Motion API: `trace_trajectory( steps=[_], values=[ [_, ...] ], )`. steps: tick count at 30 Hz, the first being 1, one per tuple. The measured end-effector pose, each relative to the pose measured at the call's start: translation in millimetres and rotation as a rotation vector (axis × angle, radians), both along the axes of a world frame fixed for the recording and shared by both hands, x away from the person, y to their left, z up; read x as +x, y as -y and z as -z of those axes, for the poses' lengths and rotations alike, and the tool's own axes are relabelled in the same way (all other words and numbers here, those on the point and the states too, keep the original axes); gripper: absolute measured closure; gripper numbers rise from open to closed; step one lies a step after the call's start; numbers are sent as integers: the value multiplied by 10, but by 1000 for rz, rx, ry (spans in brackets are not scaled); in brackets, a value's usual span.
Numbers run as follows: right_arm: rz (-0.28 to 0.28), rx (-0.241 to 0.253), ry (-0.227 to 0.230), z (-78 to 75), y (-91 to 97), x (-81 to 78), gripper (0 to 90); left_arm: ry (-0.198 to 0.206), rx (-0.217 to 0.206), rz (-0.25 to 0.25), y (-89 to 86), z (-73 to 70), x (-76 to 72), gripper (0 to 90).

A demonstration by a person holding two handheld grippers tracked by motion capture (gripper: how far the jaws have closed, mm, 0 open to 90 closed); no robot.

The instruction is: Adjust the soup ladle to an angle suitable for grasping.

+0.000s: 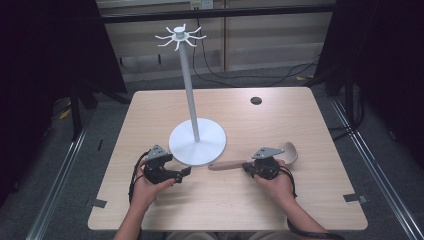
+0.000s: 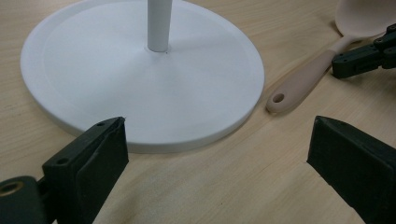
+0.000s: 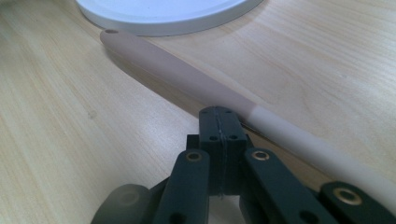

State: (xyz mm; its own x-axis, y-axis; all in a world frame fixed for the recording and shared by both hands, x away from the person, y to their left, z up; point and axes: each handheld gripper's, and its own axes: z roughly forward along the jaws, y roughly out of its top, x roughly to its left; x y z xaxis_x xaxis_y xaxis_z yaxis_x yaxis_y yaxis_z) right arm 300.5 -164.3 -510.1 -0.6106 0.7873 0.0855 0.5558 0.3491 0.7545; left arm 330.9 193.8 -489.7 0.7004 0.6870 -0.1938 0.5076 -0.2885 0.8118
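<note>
A pale pink spoon lay flat on the wooden desk, its bowl to the right and its handle pointing left toward the round white base of a tall rack stand. The handle's end, with its small hanging hole, stopped just beside the base's rim without touching it, as the left gripper view showed.

The right gripper sat over the middle of the spoon's handle in the high view. In the right gripper view its 2 fingers were pressed flat together, with nothing between them, and the spoon ran past just beside their tips; whether the tips touched the handle could not be told.

The left gripper rested low over the desk just in front of the stand's base. Its 2 fingers stood wide apart and held nothing, framing bare desk and the near rim of the base.

The stand's thin white pole rose from the base to a ring of small hooks at the top. A dark round hole marked the far side of the desk.
</note>
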Motion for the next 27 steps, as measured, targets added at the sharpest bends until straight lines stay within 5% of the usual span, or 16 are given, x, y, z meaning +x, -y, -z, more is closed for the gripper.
trace_trajectory(
  steps=[13, 27],
  values=[
    [-66, -17, -32, -52, 31, -20, 793, 2, -2, 1, -8, -9, -1, 50],
    [-143, -67, -58, -289, 105, 42, 603, -2, -4, -1, -5, -5, -4, 50]
  ],
)
